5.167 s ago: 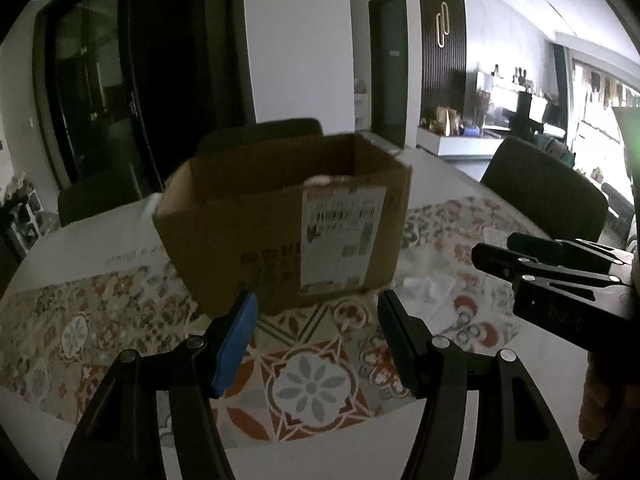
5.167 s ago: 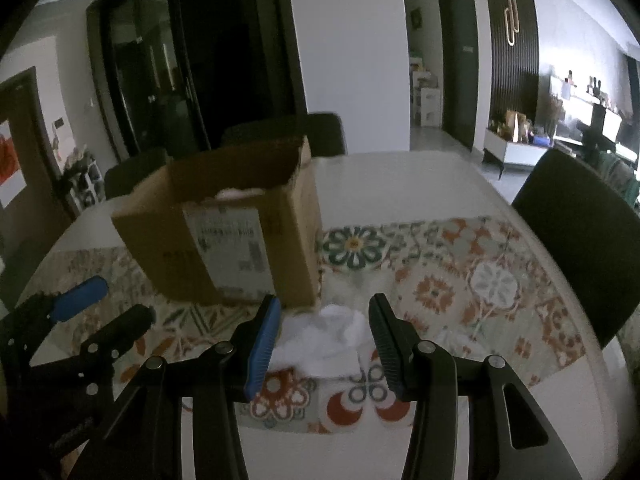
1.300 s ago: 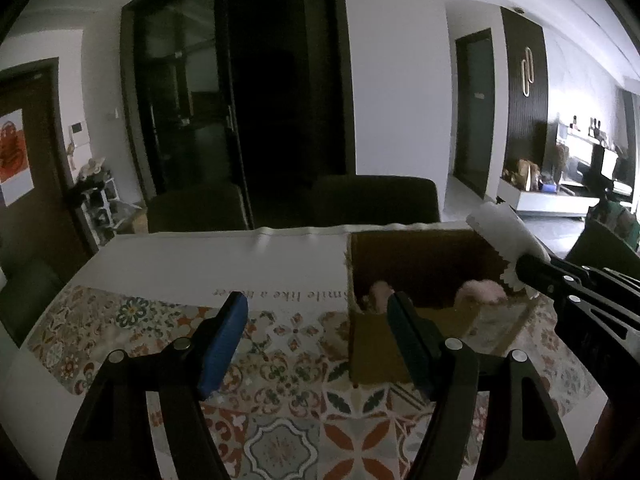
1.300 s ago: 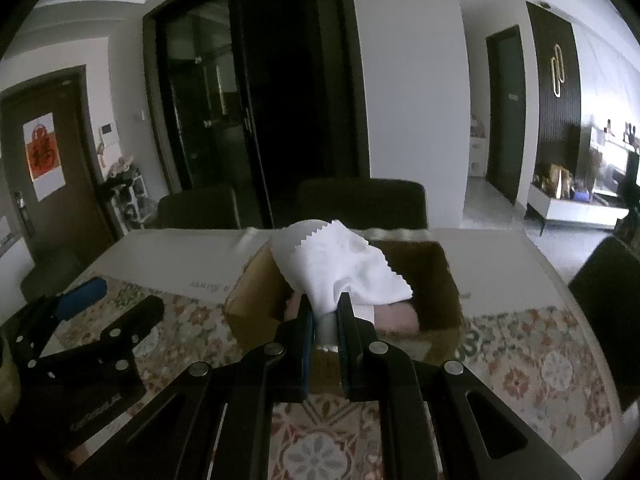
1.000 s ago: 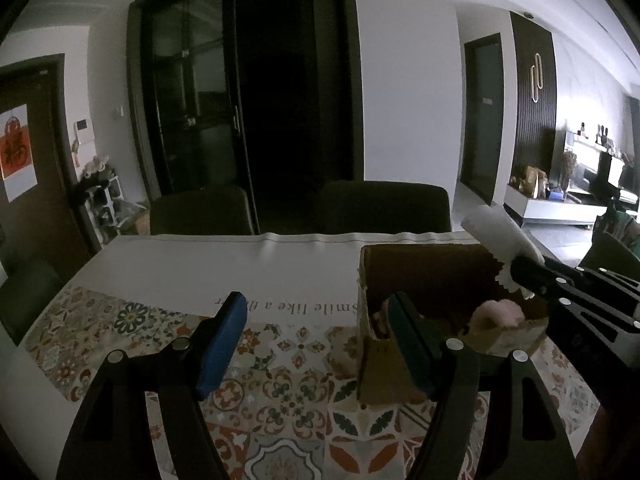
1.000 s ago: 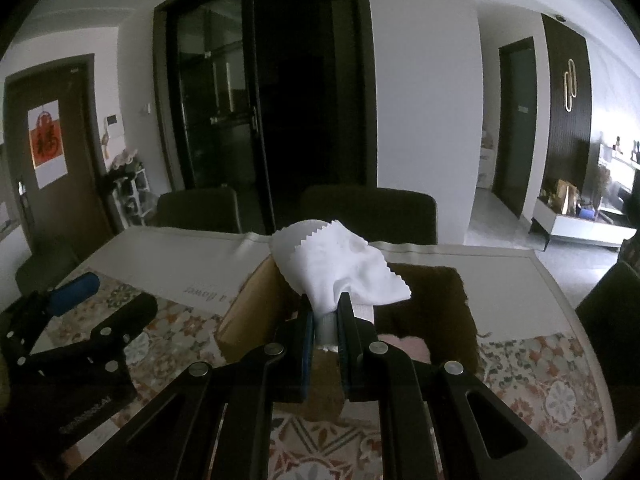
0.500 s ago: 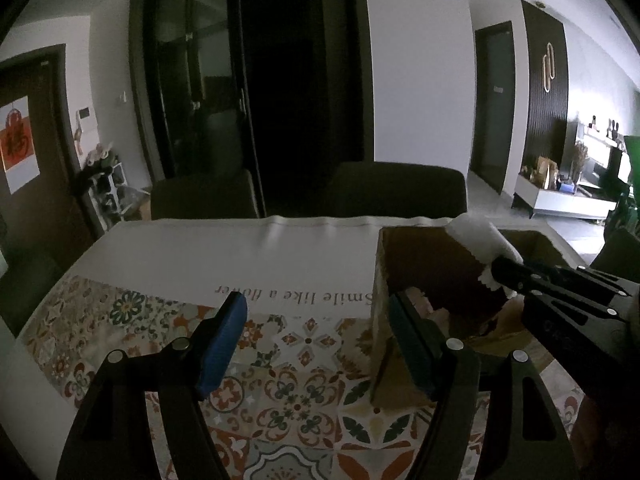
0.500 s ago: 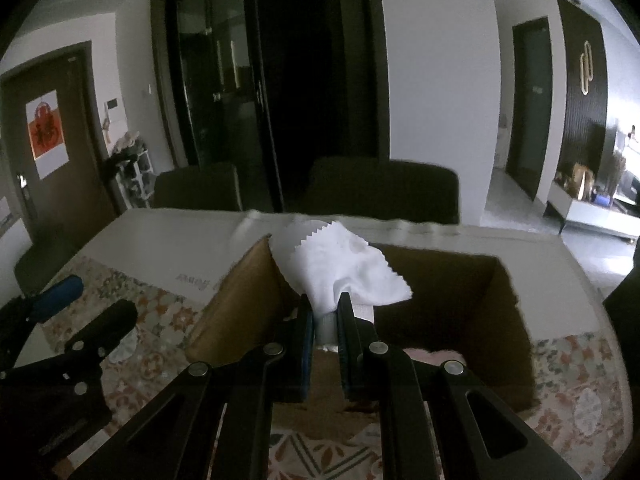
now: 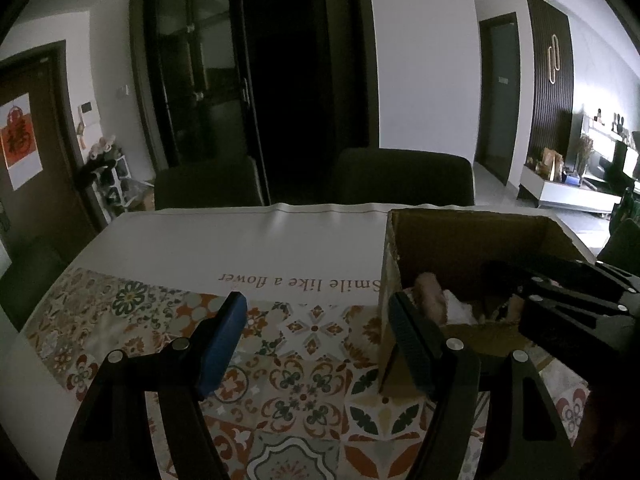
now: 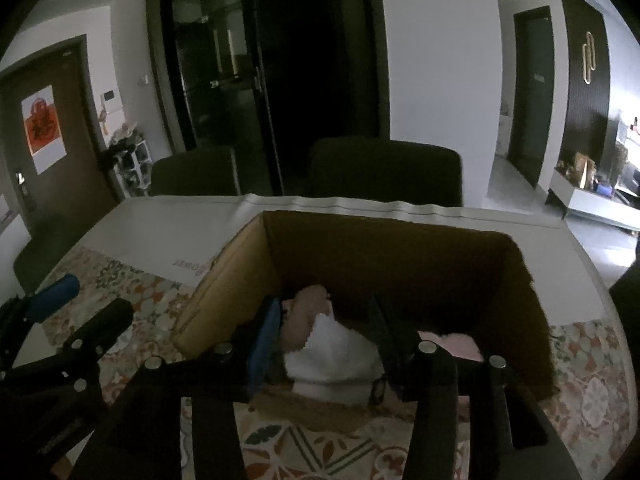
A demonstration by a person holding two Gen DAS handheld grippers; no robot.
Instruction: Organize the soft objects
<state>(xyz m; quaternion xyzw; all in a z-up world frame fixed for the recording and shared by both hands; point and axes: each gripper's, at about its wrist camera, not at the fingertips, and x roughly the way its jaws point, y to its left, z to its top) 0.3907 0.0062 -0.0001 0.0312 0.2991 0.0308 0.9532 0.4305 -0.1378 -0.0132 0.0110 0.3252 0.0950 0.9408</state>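
- Right gripper (image 10: 326, 334) sits inside the top of the cardboard box (image 10: 400, 248), angled down into it.
- Its jaws are opening; the white cloth (image 10: 336, 354) lies between them, loose, pads not pressing on it.
- White cloth is in the box, on top of the other soft things: a pinkish-tan soft item (image 10: 306, 306) just behind and left of it, touching, and a pink soft item (image 10: 456, 344) to its right, beyond my right-hand finger.
- Left gripper (image 9: 316, 326) hangs over the worktop (image 9: 240, 240), left of the box, jaws wide, nothing between them.
- Its right-hand finger (image 9: 408, 340) overlaps the box's near left corner in the left wrist view; cannot tell whether it touches the cardboard.
- From the left wrist view the box (image 9: 472, 236) stands open-topped on the patterned runner (image 9: 304, 376); the right gripper's black body (image 9: 568, 296) reaches in over its right side, fingertips hidden inside.
- A bit of the white cloth (image 9: 458, 306) and the pinkish-tan item (image 9: 430, 294) show in the box's left end.
- Runner text "Smile like a flower" (image 9: 298, 282) reads upside down, beyond the patterned part.
- Two dark chairs (image 9: 400, 178) stand at the far edge of the worktop.
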